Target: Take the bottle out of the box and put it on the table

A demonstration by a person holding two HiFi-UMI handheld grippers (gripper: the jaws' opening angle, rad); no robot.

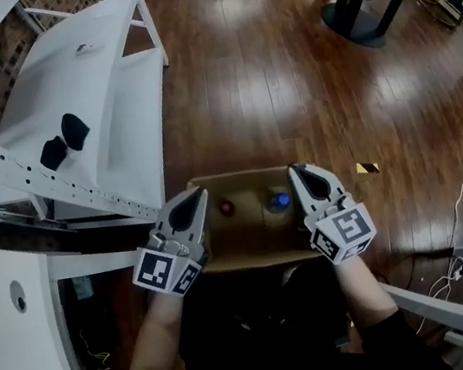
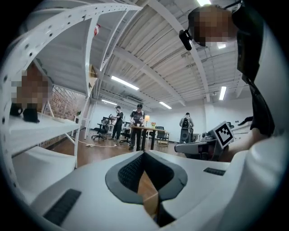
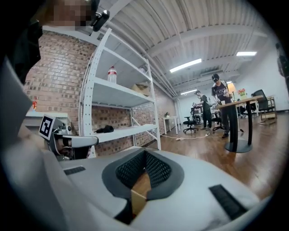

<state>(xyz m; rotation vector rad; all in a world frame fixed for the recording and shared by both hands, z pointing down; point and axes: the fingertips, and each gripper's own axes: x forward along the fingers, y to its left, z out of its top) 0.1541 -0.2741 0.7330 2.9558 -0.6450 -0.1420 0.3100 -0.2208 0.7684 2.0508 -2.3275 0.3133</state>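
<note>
An open cardboard box (image 1: 252,254) stands on the wooden floor right below me in the head view. Inside it I see two bottle tops, one with a red cap (image 1: 227,208) and one with a blue cap (image 1: 279,201). My left gripper (image 1: 199,194) is at the box's left wall and my right gripper (image 1: 294,169) at its right wall, both pointing away from me. Each is shut with nothing between its jaws. In the left gripper view the left gripper (image 2: 144,154) shows a strip of cardboard behind its closed jaws. The right gripper (image 3: 145,152) shows the same in its own view.
White metal shelving (image 1: 84,90) stands at the left, with two black objects (image 1: 65,137) on it. A white table (image 1: 10,331) is at the lower left. A round-based table (image 1: 359,0) is far right. Several people stand far off.
</note>
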